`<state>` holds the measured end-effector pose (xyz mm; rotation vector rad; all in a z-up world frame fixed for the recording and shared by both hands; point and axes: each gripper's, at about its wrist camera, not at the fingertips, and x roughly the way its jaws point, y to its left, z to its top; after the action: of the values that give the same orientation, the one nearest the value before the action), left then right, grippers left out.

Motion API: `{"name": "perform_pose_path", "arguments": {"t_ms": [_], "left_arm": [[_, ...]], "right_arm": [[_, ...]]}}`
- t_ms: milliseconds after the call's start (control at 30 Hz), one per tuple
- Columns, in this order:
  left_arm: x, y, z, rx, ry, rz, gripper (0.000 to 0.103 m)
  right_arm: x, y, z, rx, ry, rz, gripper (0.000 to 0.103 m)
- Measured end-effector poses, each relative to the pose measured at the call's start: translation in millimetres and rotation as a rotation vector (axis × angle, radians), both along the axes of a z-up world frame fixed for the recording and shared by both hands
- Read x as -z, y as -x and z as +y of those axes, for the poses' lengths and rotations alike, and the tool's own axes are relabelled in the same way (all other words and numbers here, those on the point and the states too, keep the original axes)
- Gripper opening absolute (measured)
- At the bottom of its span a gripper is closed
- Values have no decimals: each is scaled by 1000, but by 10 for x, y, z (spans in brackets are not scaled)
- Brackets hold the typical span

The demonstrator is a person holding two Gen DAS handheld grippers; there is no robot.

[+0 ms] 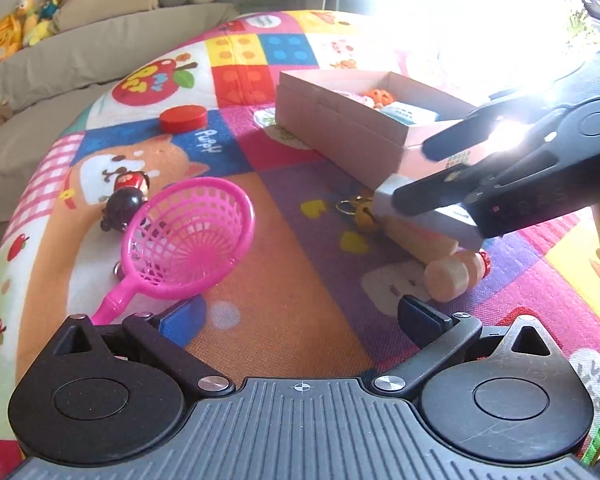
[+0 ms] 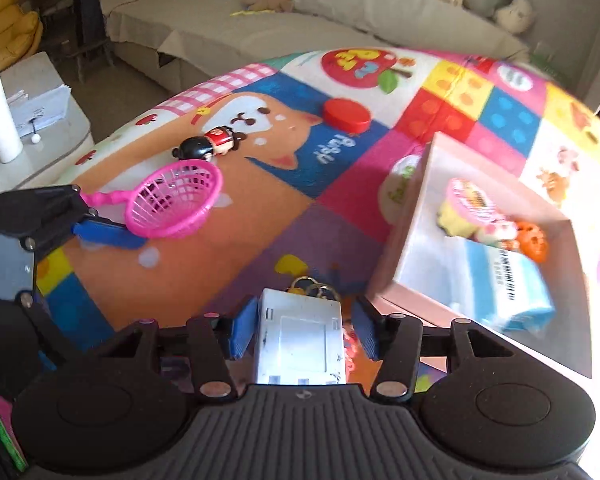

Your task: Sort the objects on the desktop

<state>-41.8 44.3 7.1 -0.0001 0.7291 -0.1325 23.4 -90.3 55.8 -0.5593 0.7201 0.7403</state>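
My right gripper (image 2: pixel 305 332) stands open around a white rectangular box (image 2: pixel 300 336); a gap shows between the box and the right pad. In the left wrist view that right gripper (image 1: pixel 424 172) hovers over the white box (image 1: pixel 428 218), in front of the pink cardboard box (image 1: pixel 340 132). My left gripper (image 1: pixel 302 318) is open wide with nothing between its fingers. A pink plastic net scoop (image 1: pixel 192 236) lies just beyond its left finger, the handle running down beside that finger. A red disc (image 1: pixel 182 119) and a small doll figure (image 1: pixel 126 200) lie farther left.
The pink box (image 2: pixel 412 216) holds a blue tissue pack (image 2: pixel 508 284), an orange toy (image 2: pixel 534 240) and a pink-lidded cup (image 2: pixel 472 200). A yellow keyring (image 1: pixel 360 212) and a wooden cylinder (image 1: pixel 450 276) lie by the white box. A sofa (image 2: pixel 260 28) stands behind the colourful mat.
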Motion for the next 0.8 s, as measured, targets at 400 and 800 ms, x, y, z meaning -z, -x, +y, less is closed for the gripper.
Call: {"name": "perform_pose_path", "arguments": {"t_ms": [400, 800], "left_arm": [[-150, -66, -479, 148, -2, -42, 103], [-133, -78, -371, 89, -28, -22, 103]], "right_arm": [[-119, -784, -1570, 556, -481, 14, 97], [114, -1189, -1402, 505, -730, 235, 103]]}}
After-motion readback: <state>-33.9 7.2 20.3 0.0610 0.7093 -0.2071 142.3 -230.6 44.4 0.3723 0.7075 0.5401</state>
